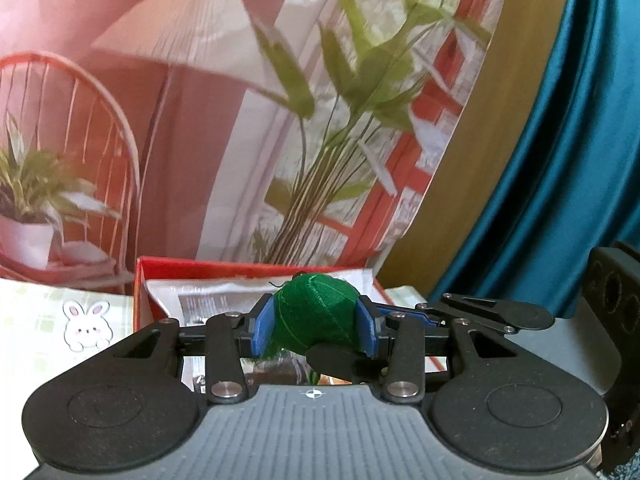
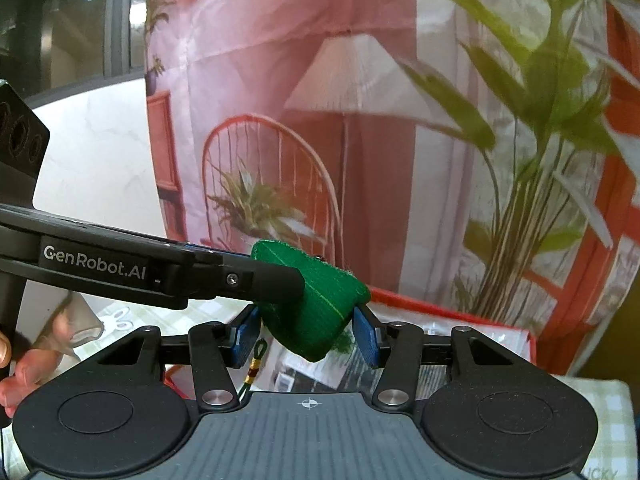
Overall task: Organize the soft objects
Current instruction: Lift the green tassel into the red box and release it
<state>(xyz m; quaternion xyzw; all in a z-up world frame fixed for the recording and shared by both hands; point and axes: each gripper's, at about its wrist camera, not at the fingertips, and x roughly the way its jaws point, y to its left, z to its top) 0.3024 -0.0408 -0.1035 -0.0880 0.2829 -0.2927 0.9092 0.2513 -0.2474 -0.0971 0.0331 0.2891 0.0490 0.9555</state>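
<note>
A green soft fabric pouch [image 1: 316,314] with a thin light stitch line is held in the air above an open red box [image 1: 248,270]. My left gripper [image 1: 316,322] is shut on it, blue pads pressing both sides. In the right wrist view the same pouch [image 2: 320,308] sits between my right gripper's [image 2: 308,338] blue pads, which touch its sides. The left gripper's black finger [image 2: 264,280] crosses in from the left and clamps the pouch's top. A green cord with a bead [image 2: 253,372] hangs below. The right gripper's finger [image 1: 332,358] shows under the pouch in the left view.
The red box [image 2: 460,316] holds printed papers in plastic [image 1: 208,300]. A pale checked cloth with a rabbit drawing [image 1: 86,324] covers the table. A printed backdrop with lamp, chair and plants [image 1: 200,120] stands behind. A teal curtain [image 1: 560,160] hangs right. A person's hand [image 2: 24,356] is left.
</note>
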